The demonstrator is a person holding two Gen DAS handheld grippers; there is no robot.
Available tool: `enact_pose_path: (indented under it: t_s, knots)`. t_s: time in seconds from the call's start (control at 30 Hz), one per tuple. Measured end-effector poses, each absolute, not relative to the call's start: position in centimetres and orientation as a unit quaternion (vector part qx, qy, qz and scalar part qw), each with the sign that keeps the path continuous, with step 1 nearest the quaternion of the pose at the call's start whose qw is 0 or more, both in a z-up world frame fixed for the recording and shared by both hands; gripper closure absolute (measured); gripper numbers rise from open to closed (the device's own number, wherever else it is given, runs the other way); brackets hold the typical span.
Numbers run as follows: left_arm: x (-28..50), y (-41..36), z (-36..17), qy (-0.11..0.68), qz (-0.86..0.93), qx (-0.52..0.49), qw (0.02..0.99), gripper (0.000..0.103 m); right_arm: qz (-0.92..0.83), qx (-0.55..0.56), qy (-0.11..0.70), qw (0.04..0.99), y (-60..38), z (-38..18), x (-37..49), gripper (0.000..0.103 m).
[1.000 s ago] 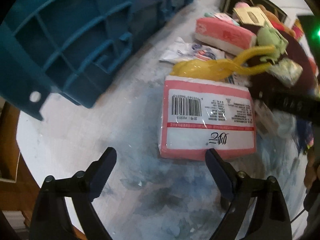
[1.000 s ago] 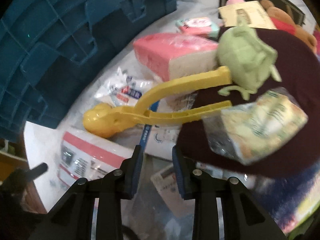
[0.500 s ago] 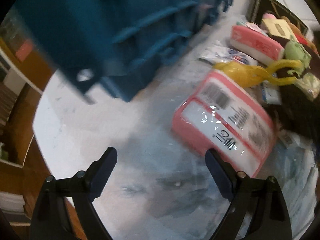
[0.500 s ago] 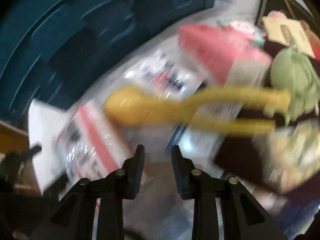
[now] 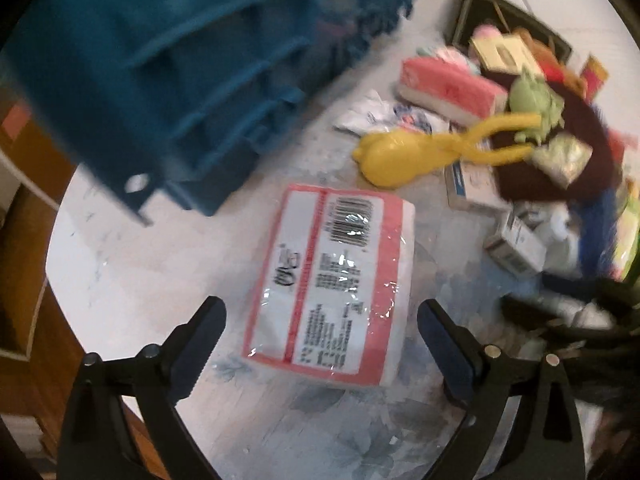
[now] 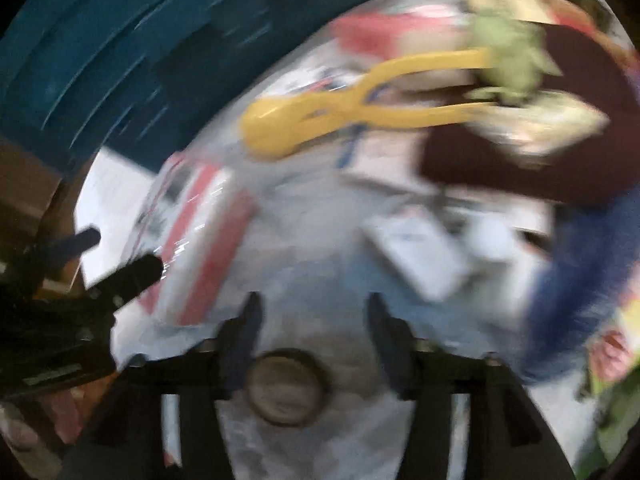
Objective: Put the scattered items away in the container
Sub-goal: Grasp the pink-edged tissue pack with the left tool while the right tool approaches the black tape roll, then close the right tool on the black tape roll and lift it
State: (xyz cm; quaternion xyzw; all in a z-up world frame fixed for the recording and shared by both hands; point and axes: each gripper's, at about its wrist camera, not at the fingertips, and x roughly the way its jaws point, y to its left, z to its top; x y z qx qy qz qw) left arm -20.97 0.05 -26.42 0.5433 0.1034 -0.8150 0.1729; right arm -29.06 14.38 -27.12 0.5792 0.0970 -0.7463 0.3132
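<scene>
- Left hand-held gripper point(image 5: 320, 320): jaws spread wide and holding nothing. It hangs above the worktop point(image 5: 132, 264), with the near end of the pink tissue pack point(image 5: 332, 284) lying between the two fingertips; no contact is visible.
- Right hand-held gripper point(image 6: 314, 320): jaws parted with a clear gap and nothing between them. The right wrist view is strongly motion-blurred.
- Pink tissue pack: lies flat on the white worktop, barcode face up, apart from the pile. In the right wrist view it appears at left point(image 6: 192, 240), just beside the left hand-held gripper's fingers point(image 6: 132, 276).
- Blue plastic crate point(image 5: 180, 64): stands on the worktop to the upper left of the tissue pack, near it but not touching. Its interior is not visible.
- Yellow plastic clamp tool point(image 5: 420, 152): lies beyond the tissue pack, bulbous head toward the crate, its two handles reaching into the pile. It also shows in the right wrist view point(image 6: 340, 116).
- Pile at right: a second pink tissue pack point(image 5: 448, 88), a green plush toy point(image 5: 532, 100) resting at the handle ends, a dark maroon cloth point(image 5: 560, 160), a small white carton point(image 5: 516, 244) and a foil packet point(image 5: 564, 156).
- A round object point(image 6: 286, 388) sits low between the right fingers; blur prevents identification.
</scene>
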Motion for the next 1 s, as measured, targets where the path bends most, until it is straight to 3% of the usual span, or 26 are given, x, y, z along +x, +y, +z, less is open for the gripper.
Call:
enact_pose_path:
  t_s: [0.23,0.27,0.4,0.63,1.0]
  knots:
    - [-21.7,0.2,-29.8,0.076,-0.804,0.572,0.145,0.005,-0.756,0.582,0.079,0.29,17.5,-27.1,-27.3,0.03]
    - [-21.6,0.3,-30.2,0.071,-0.805,0.572,0.139,0.011,-0.757,0.583,0.08,0.285,18.3,-27.1,-26.2,0.03]
    - [-20.7,0.3,-30.1,0.054,-0.82,0.559,0.11,0.013,-0.762,0.593,0.068,0.251,18.9,-28.4,-24.0,0.034]
    - [-17.8,0.2,-30.2,0.013,-0.827,0.559,0.055,0.013,-0.79,0.579,0.024,0.198,18.5,-29.3,-20.3,0.035]
    - [-17.7,0.2,-30.9,-0.001,-0.829,0.558,0.049,0.01,-0.818,0.546,0.049,0.171,17.4,-29.8,-18.5,0.034]
